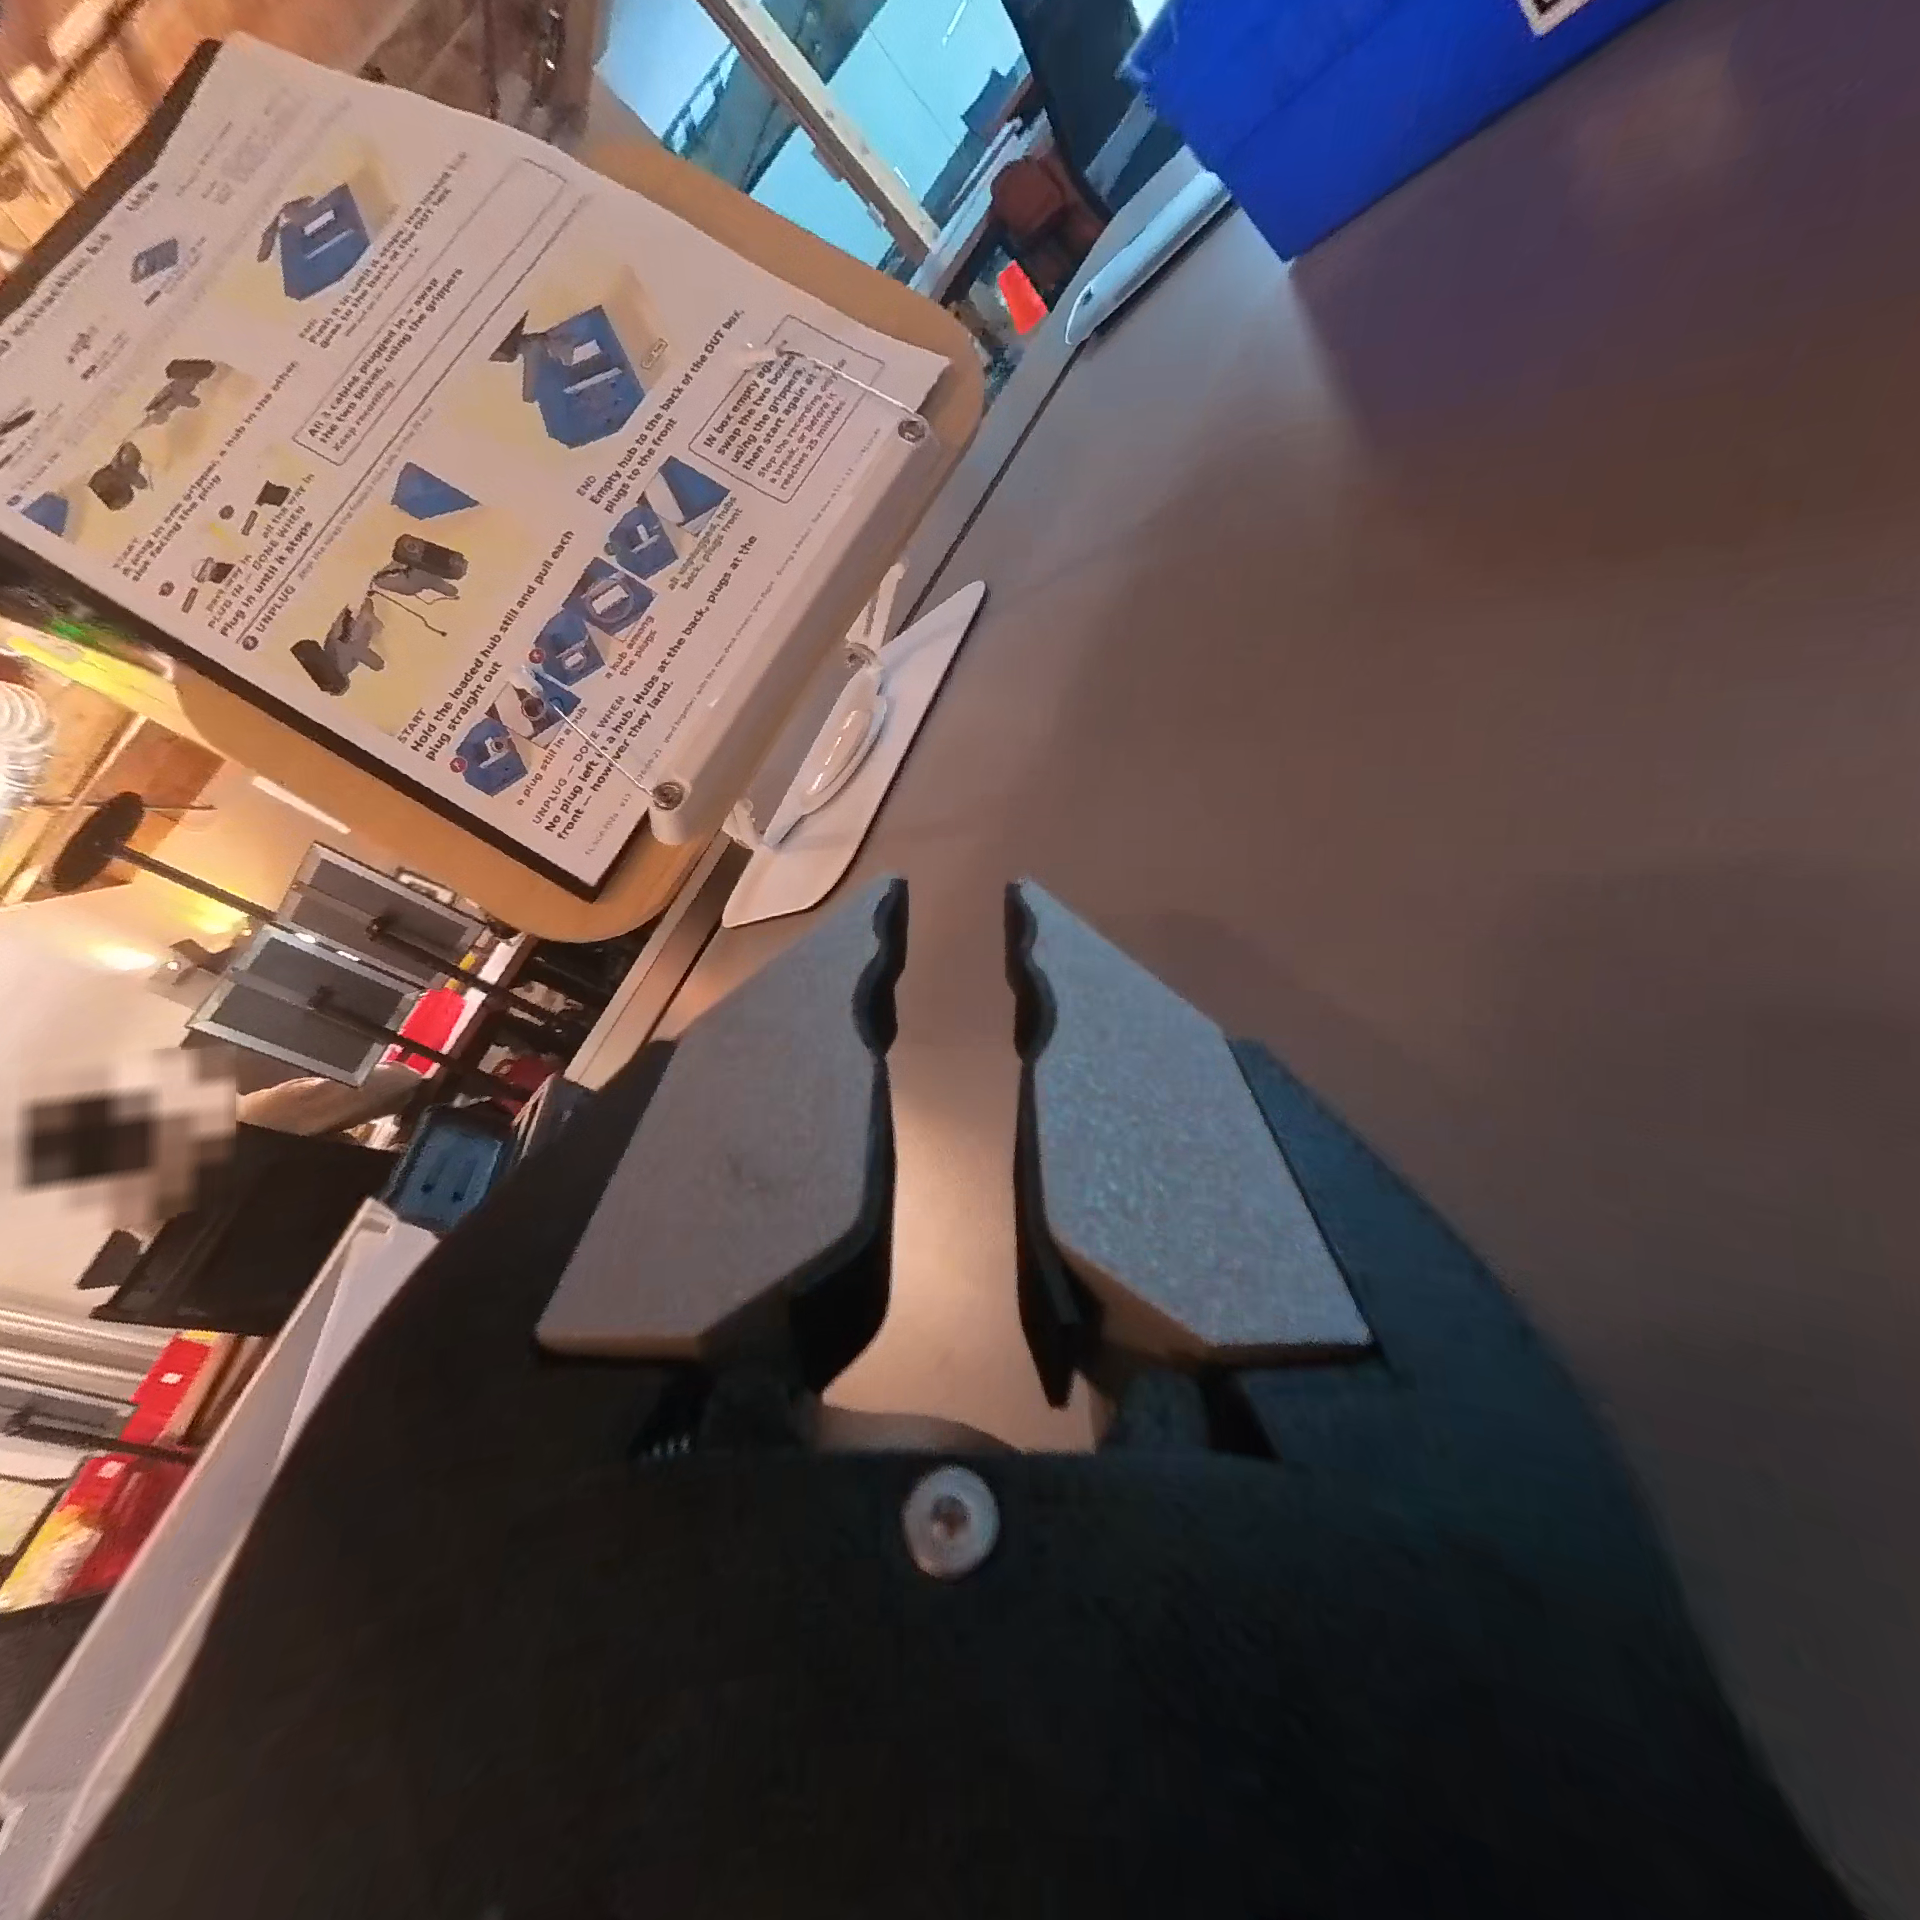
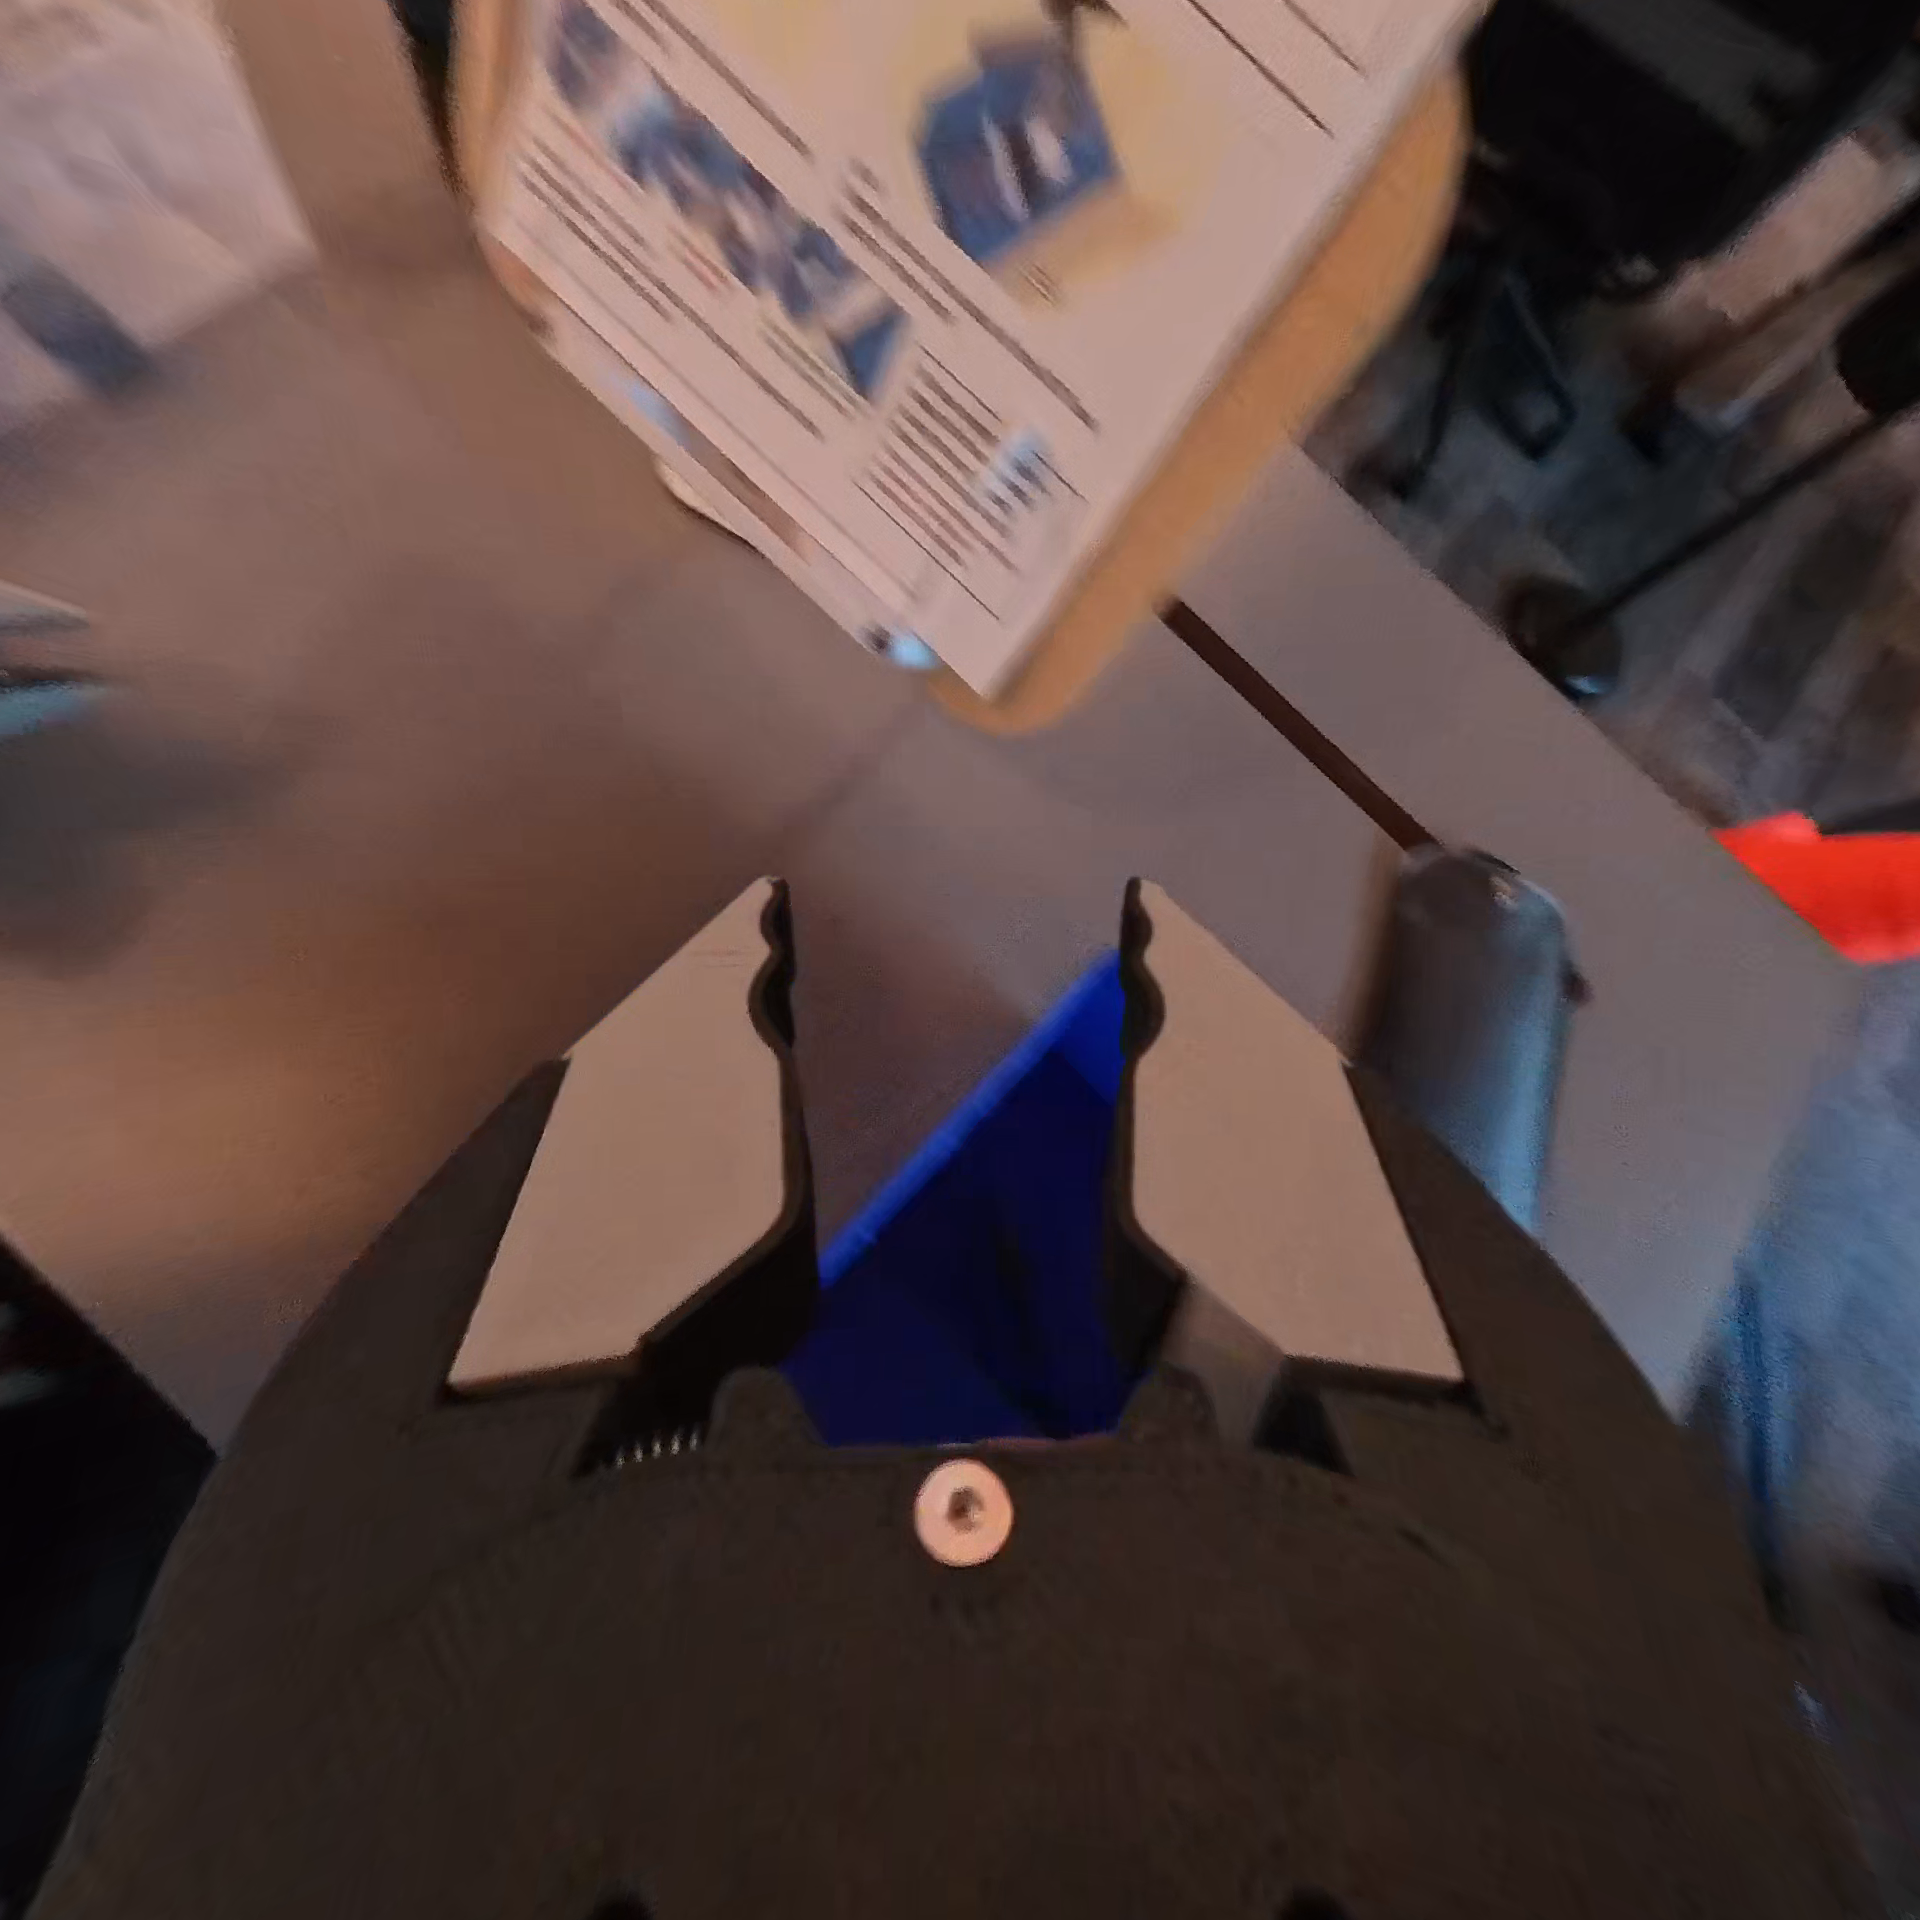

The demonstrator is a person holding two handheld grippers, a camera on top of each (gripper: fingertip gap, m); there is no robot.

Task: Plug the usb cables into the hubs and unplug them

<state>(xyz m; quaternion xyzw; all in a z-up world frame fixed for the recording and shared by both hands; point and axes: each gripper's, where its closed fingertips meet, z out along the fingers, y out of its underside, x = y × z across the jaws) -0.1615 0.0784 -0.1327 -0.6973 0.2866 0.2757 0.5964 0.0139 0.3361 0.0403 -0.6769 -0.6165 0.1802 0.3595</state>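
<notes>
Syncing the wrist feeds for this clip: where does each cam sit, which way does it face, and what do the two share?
Left wrist view: on the left gripper, tilted low along the grey table; sees the instruction sheet on its stand and a blue bin; both fingers show, parted, empty.
Right wrist view: on the right gripper, looking down, blurred; sees a blue bin between its parted, empty fingers.
Shared: the instruction sheet and the table. No hub or cable in view.

Tilted wrist cameras, sharing instruction sheet
</notes>
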